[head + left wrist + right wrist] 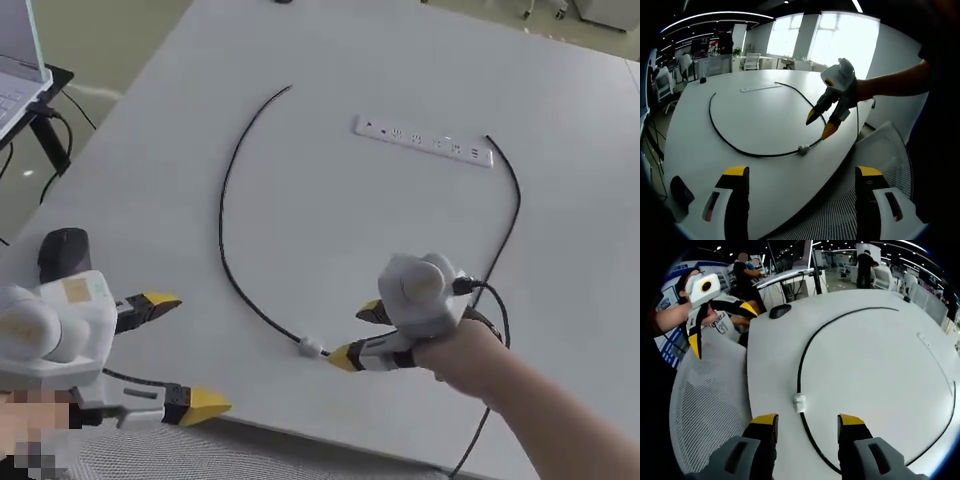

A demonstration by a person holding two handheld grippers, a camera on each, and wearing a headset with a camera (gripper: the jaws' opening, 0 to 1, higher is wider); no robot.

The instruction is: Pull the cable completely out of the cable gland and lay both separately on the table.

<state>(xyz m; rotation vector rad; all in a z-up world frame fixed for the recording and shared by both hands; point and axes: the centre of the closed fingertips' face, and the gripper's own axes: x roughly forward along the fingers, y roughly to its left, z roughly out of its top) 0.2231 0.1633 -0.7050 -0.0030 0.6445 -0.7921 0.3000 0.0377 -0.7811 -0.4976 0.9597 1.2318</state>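
Observation:
A long black cable (225, 200) lies in a wide arc on the white table (330, 230). A small white cable gland (311, 347) sits on it near the front edge, and the cable runs through it. My right gripper (358, 334) is open, its yellow tips just right of the gland and apart from it. In the right gripper view the gland (799, 403) lies just ahead of the open gripper (807, 421), slightly left of centre. My left gripper (184, 352) is open and empty at the front left, off the table edge. The gland (802, 149) shows ahead of it.
A white power strip (422, 140) lies at the back of the table. A black mouse (62, 250) sits at the left edge, and a laptop (15, 60) stands on a side stand beyond it. A mesh chair (705, 405) is below the front edge.

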